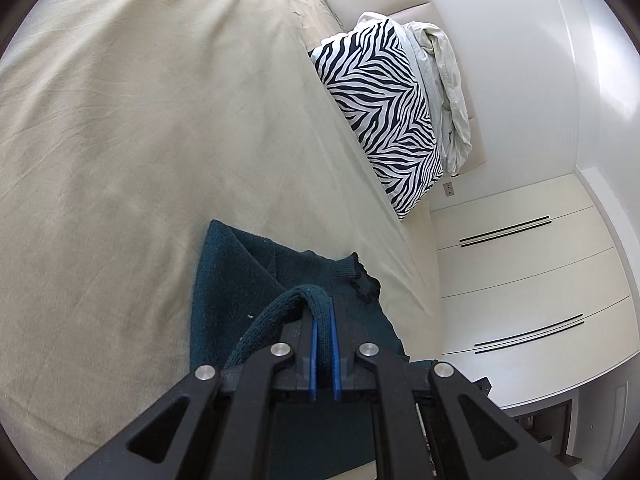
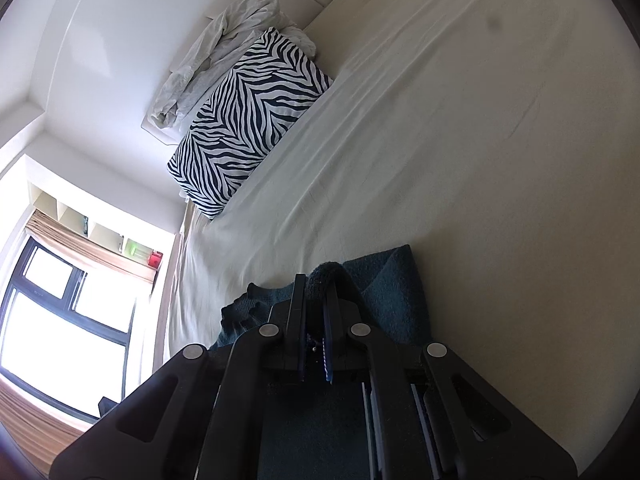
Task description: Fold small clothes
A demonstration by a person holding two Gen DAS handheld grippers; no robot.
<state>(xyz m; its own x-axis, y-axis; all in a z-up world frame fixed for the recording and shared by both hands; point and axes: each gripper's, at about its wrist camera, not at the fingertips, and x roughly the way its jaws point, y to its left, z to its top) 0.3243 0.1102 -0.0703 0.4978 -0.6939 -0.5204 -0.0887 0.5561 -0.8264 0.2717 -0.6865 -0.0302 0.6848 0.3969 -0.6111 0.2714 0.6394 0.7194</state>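
I have a dark teal knitted garment [image 1: 236, 280] in both grippers, and it is spread partly on the bed [image 1: 140, 140], over a pale beige sheet near the bed's edge. The knit looks thick and slightly fuzzy, with a diagonal fold crease across it and a darker, wavy-edged trim at one corner. My left gripper [image 1: 325, 312] has its jaws narrowed onto a rolled edge of the garment, which loops up and over between the blue pads. My right gripper [image 2: 316, 292] likewise has its jaws pinched on a bunched edge of the same teal cloth [image 2: 384, 280]. Farther along the bed a zebra-striped pillow [image 1: 384, 120] leans beside crumpled white bedding [image 1: 444, 80].
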